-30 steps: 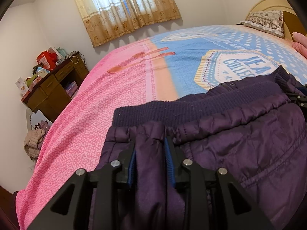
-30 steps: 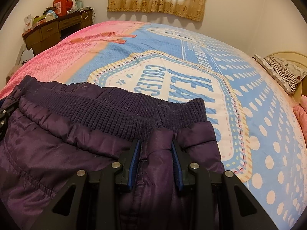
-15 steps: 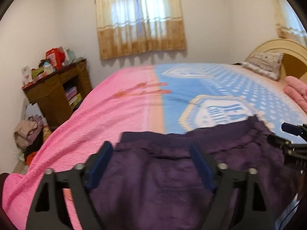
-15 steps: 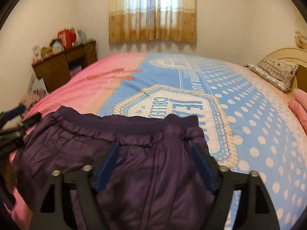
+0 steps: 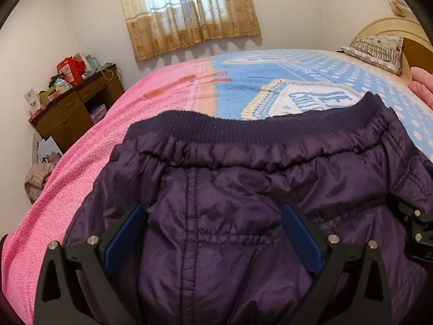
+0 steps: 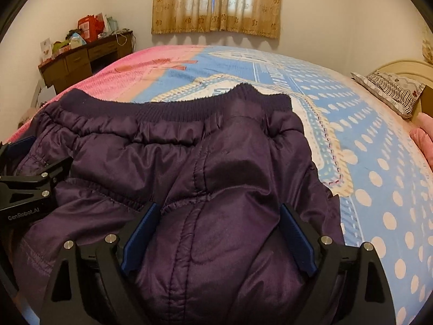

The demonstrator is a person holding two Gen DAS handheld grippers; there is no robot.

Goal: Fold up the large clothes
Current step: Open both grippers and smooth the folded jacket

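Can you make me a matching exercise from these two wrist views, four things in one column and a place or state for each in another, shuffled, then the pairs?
Column one:
1. dark purple padded jacket
2. brown wooden desk
3. striped patterned pillow
4. left gripper

Column two:
A. against the wall, cluttered on top
B. jaws wide apart, pads off the fabric
C. by the cream headboard
D. lying on the pink and blue bedspread, ribbed hem away from the camera

Pairs: 1-D, 2-A, 3-C, 4-B
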